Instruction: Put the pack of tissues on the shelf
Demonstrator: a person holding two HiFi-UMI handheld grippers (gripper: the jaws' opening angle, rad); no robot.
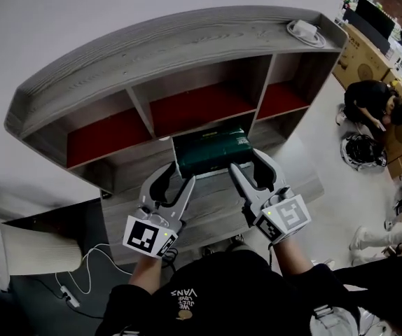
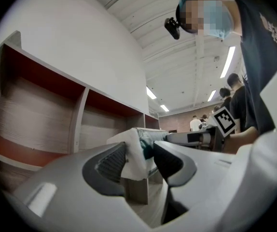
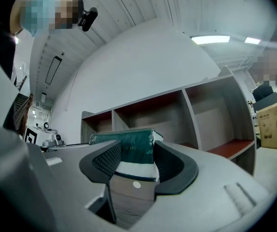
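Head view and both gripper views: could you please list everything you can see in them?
shelf: one, grey wood with red compartment floors, against the white wall.
pack of tissues: one, green with white ends, in front of the middle compartment.
charger with cable: one, white, on the shelf's top, right end.
loose cable: one, white, on the floor at lower left.
cardboard box: at least one, brown, far right.
bystander: one, dark clothes, crouched on the floor at right.
left gripper: one, grey with black pads, shut on the pack's left side.
right gripper: one, same colours, shut on its right side.
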